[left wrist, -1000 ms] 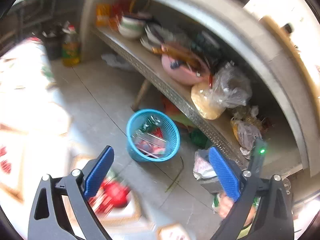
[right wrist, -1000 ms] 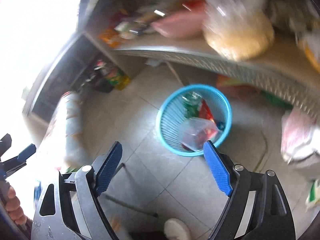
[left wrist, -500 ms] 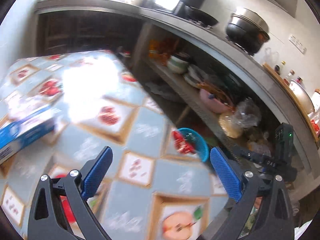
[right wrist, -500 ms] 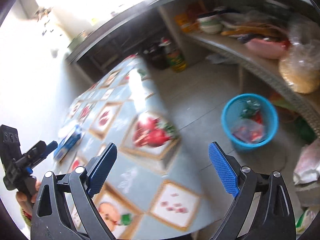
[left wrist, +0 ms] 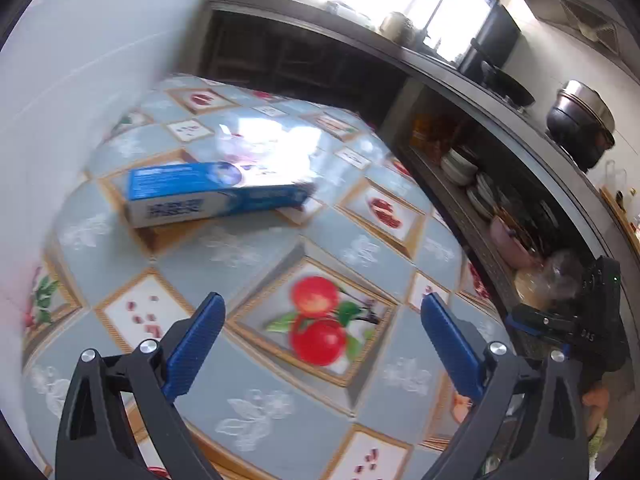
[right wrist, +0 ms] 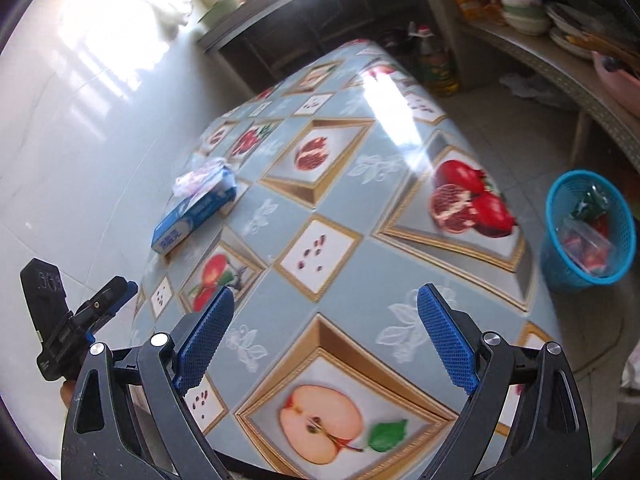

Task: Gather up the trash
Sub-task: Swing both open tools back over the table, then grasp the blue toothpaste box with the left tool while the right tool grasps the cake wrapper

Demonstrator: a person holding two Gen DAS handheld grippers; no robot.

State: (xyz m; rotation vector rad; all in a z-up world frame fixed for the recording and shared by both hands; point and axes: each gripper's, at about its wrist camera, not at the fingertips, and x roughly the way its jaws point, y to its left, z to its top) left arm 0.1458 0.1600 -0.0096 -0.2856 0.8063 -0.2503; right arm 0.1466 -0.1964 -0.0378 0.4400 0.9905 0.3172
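Observation:
A blue and white box [left wrist: 208,192] lies on the fruit-patterned tablecloth [left wrist: 280,248], with a crumpled clear wrapper [left wrist: 240,146] just behind it. In the right wrist view the same box [right wrist: 196,210] carries the wrapper [right wrist: 200,176] at its far end. My left gripper [left wrist: 320,340] is open above the cloth, well short of the box, with nothing between its jaws. My right gripper [right wrist: 324,340] is open and empty over the near half of the table. A blue mesh waste basket [right wrist: 588,228] holding wrappers stands on the floor right of the table.
A white tiled wall [right wrist: 80,100] runs along the table's left side. A long counter [left wrist: 500,92] with a lower shelf of bowls and plates [left wrist: 472,176] lines the right. An oil bottle [right wrist: 434,60] stands on the floor behind the table. A pot [left wrist: 580,120] sits on the counter.
Both views swung from the floor and the blue basket up over the table. The box and wrapper came into view. Both grippers stayed open and empty.

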